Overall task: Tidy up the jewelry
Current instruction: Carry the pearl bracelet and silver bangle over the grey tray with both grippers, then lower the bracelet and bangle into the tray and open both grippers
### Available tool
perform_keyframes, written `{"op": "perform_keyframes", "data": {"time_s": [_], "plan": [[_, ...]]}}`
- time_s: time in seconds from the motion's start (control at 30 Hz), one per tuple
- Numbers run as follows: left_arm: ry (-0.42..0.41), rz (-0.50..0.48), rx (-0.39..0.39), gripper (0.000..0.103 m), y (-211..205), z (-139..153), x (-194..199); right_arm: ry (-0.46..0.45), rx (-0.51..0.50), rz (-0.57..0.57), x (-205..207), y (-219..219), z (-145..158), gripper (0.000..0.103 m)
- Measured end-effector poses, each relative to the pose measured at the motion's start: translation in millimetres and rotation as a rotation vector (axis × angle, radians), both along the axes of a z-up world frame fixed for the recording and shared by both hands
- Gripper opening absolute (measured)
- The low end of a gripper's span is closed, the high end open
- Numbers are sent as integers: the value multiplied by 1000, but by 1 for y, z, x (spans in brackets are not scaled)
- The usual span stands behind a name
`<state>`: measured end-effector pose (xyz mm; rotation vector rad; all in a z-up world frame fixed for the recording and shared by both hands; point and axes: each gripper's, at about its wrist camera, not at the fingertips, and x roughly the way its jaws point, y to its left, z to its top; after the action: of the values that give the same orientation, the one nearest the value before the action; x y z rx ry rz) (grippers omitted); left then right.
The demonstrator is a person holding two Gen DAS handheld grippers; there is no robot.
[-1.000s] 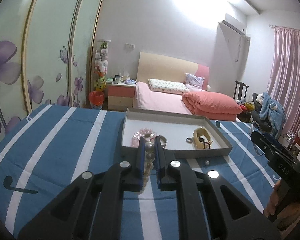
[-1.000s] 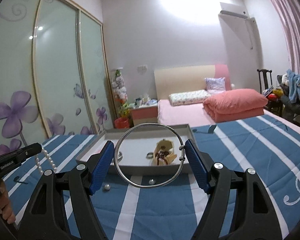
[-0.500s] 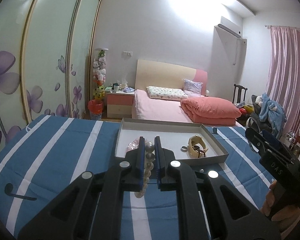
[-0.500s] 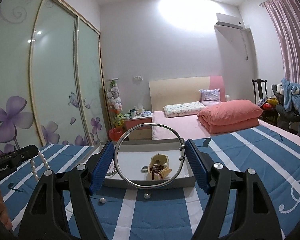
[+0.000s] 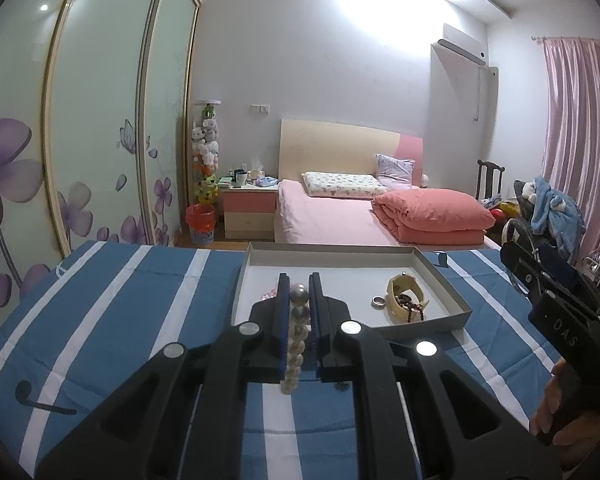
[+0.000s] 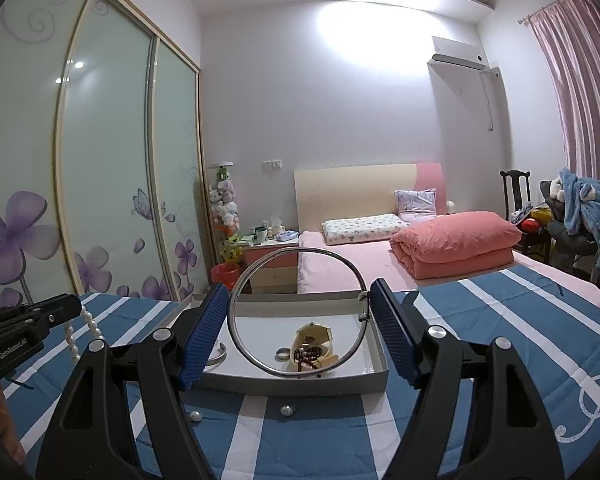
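Note:
My left gripper [image 5: 299, 286] is shut on a pearl strand [image 5: 297, 336], held above the near edge of the grey jewelry tray [image 5: 446, 284]; in the right wrist view the pearl strand [image 6: 78, 334] dangles from it at the left. My right gripper [image 6: 300, 308] is shut on a large silver bangle [image 6: 256, 360], held upright just before the tray [image 6: 300, 384]. Inside the tray lie a cream bracelet holder with dark beads [image 6: 314, 346], a small ring [image 6: 283, 354] and a silver cuff [image 6: 216, 356].
Two loose pearls [image 6: 287, 410] [image 6: 195, 416] lie on the blue-and-white striped cloth [image 6: 480, 340] in front of the tray. A person's hand [image 5: 552, 412] holds the right gripper's handle. A bed with a pink quilt [image 5: 432, 212] and sliding wardrobe doors [image 5: 96, 120] stand behind.
The left gripper lifted slightly with the pearl strand, so the strand hangs freer and the tray sits lower in its view. The right gripper tilted up a little, still holding the bangle.

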<state>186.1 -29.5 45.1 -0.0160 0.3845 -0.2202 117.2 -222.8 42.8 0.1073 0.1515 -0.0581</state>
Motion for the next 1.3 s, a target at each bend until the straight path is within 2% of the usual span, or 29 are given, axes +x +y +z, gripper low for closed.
{"op": "perform_keyframes", "data": {"time_s": [0.23, 0.5, 0.8, 1.1, 1.3], "plan": [[-10, -2, 27, 10, -10, 1, 14, -2, -7, 4, 11, 1, 3, 73], [-14, -6, 9, 10, -14, 0, 49, 30, 10, 0, 42, -7, -1, 73], [46, -30, -20, 10, -30, -16, 102, 126, 36, 10, 86, -15, -21, 73], [129, -33, -17, 10, -42, -47, 152, 272, 59, 50, 125, -17, -47, 73], [173, -39, -18, 11, -45, -62, 168, 347, 103, 69, 140, -18, -53, 73]]}}
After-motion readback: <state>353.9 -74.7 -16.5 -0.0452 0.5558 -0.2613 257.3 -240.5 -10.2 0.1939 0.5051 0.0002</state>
